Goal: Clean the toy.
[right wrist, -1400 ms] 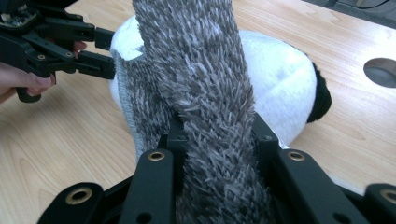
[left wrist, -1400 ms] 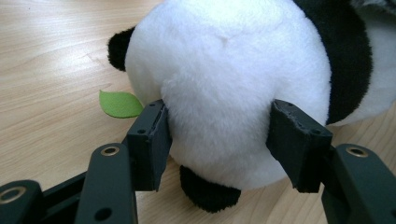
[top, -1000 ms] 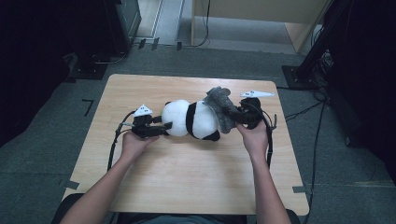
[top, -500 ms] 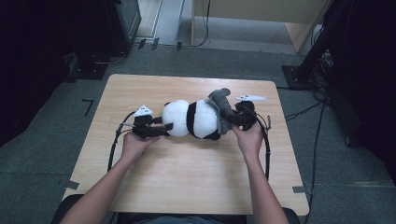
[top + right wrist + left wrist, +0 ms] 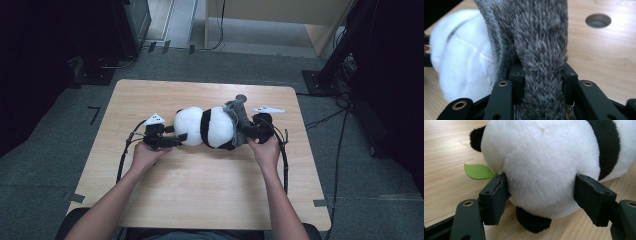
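A black-and-white panda plush (image 5: 215,127) lies on its side in the middle of the wooden table (image 5: 200,200). A grey furry scarf (image 5: 237,115) wraps it at the right. My left gripper (image 5: 180,136) sits at the panda's head. In the left gripper view the white head (image 5: 544,157) lies between the jaws of the left gripper (image 5: 540,192), which have just been opening; the pads only brush the fur. A green felt leaf (image 5: 477,171) pokes out at the left. My right gripper (image 5: 543,77) is shut on the grey scarf (image 5: 541,37); its jaws have just been easing open.
A round hole (image 5: 241,97) in the tabletop lies just behind the panda. Black cables (image 5: 285,165) trail from both grippers across the table toward the person. Dark equipment and stands ring the table on a grey carpet.
The right hand has come down, lowering the grey scarf end onto the panda. The left hand has stayed where it was.
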The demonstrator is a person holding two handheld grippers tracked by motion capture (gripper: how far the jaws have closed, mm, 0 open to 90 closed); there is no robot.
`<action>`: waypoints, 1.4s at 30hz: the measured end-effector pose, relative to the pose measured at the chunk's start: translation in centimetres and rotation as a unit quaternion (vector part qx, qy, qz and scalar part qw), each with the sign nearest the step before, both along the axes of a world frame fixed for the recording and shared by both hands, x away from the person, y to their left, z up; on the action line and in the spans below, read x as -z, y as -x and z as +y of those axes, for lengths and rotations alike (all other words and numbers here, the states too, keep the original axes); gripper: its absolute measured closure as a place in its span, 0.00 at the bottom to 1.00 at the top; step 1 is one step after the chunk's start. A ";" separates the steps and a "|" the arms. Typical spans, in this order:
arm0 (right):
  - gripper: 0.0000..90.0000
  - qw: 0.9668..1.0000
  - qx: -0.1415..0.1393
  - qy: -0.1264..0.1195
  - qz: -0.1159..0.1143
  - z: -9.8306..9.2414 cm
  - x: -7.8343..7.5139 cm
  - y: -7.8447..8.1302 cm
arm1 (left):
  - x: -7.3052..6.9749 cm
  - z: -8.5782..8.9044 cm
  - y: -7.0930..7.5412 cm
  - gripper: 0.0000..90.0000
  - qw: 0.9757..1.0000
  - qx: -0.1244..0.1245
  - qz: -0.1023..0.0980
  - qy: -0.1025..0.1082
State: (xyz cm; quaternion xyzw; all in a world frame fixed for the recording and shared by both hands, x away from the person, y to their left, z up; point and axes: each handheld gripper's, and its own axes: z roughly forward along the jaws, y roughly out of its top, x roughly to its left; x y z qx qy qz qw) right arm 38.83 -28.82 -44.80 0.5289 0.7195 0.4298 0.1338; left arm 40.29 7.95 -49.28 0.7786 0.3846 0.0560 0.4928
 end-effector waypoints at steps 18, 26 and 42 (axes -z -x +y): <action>0.78 0.996 -0.006 0.023 0.084 0.1 3.8 -0.7 | 0.0 0.1 0.0 0.33 1.000 0.002 -0.007 -0.003; 0.78 0.997 0.005 0.015 0.071 -1.2 2.2 -0.4 | -0.1 0.1 0.0 0.33 1.000 0.002 -0.014 -0.009; 0.78 0.999 -0.010 0.002 -0.035 -1.0 -5.6 1.6 | -0.3 0.0 0.2 0.34 1.000 -0.002 -0.015 -0.012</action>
